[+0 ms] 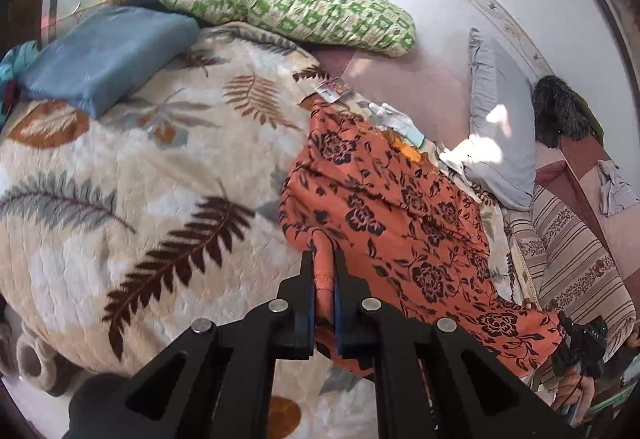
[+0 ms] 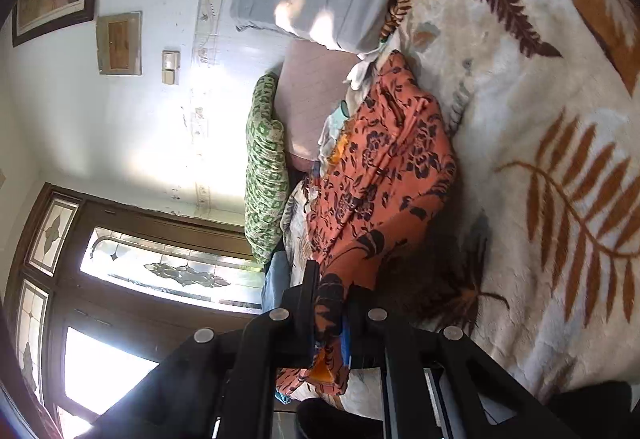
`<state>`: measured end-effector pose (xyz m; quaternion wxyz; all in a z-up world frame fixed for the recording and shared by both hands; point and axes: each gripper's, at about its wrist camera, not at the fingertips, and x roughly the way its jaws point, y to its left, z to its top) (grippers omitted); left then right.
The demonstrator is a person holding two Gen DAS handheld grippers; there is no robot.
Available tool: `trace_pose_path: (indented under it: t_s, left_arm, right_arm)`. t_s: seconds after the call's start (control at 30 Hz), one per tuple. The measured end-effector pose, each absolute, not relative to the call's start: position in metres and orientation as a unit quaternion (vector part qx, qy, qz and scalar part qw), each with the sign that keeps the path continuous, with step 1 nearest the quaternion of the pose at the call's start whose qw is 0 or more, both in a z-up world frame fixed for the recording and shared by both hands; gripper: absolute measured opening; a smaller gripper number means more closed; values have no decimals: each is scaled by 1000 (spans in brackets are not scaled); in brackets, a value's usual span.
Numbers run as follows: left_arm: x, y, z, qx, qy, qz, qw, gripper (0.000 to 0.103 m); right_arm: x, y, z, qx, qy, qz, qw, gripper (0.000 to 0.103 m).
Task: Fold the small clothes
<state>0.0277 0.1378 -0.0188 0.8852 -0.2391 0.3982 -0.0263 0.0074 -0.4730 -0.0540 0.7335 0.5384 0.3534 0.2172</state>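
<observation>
An orange garment with dark flowers (image 1: 404, 223) lies stretched across a cream leaf-print blanket (image 1: 132, 175) on a bed. My left gripper (image 1: 324, 259) is shut on one edge of the garment, the cloth pinched between its black fingers. My right gripper (image 2: 332, 291) is shut on another edge of the same garment (image 2: 384, 163), with a bunch of cloth hanging below its jaws. In the left wrist view the right gripper (image 1: 580, 343) shows at the garment's far lower right corner.
A green patterned pillow (image 1: 288, 3), a blue folded cloth (image 1: 100, 47) and a grey pillow (image 1: 500, 127) lie near the bed's head. Small light clothes (image 1: 396, 123) sit past the garment. A striped cover (image 1: 572, 259) lies right. A wall and window (image 2: 160, 271) stand behind.
</observation>
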Motion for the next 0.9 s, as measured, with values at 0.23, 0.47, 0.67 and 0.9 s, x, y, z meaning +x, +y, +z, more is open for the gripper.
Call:
trace_pose_path:
  t_s: [0.23, 0.47, 0.67, 0.9]
  left_arm:
    - [181, 131, 26, -211, 375, -40, 902, 8]
    - [372, 152, -71, -222, 493, 123, 832, 71]
    - [304, 177, -65, -213, 418, 116, 875, 73]
    - [228, 157, -82, -183, 426, 50, 885, 76]
  right_arm:
    - [158, -482, -12, 513, 340, 221, 756, 9]
    - [331, -489, -97, 506, 439, 24, 742, 78]
    - [271, -483, -77, 431, 397, 49, 809, 81]
    - [197, -465, -80, 354, 432, 51, 828, 84]
